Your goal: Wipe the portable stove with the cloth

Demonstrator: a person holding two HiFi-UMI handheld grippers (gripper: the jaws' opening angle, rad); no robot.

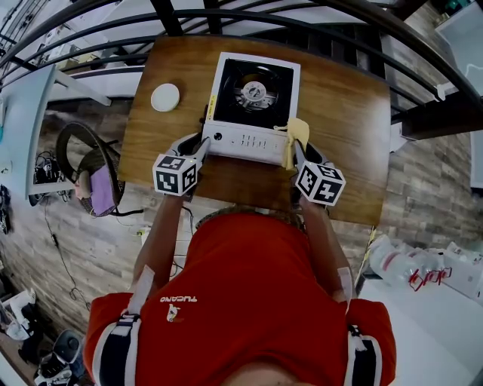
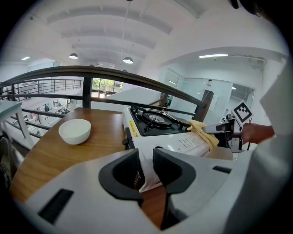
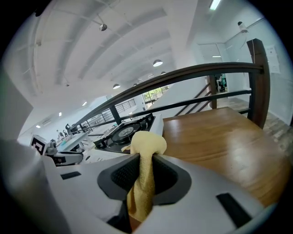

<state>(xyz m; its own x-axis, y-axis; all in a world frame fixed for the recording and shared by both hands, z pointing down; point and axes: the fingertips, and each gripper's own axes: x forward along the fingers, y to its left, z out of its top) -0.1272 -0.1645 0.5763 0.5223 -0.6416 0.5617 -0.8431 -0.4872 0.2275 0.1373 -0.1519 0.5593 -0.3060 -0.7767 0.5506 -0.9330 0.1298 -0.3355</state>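
The white portable stove (image 1: pixel 253 105) with a black burner top stands in the middle of a wooden table (image 1: pixel 343 98). My left gripper (image 1: pixel 202 145) is at its front left corner, and in the left gripper view (image 2: pixel 145 171) that white corner fills the gap between the jaws, which are closed on it. My right gripper (image 1: pixel 296 151) is at the front right corner, shut on a yellow cloth (image 1: pixel 296 134). The cloth (image 3: pixel 146 151) bulges out above the pads and hangs down between them. From the left, the cloth (image 2: pixel 203 130) rests against the stove's front right edge.
A white bowl (image 1: pixel 165 97) sits on the table left of the stove (image 2: pixel 155 123). A dark curved railing (image 1: pixel 317 19) runs behind the table's far edge. Bare wood lies to the right of the stove (image 3: pixel 123 132). The person's red-shirted body is at the near edge.
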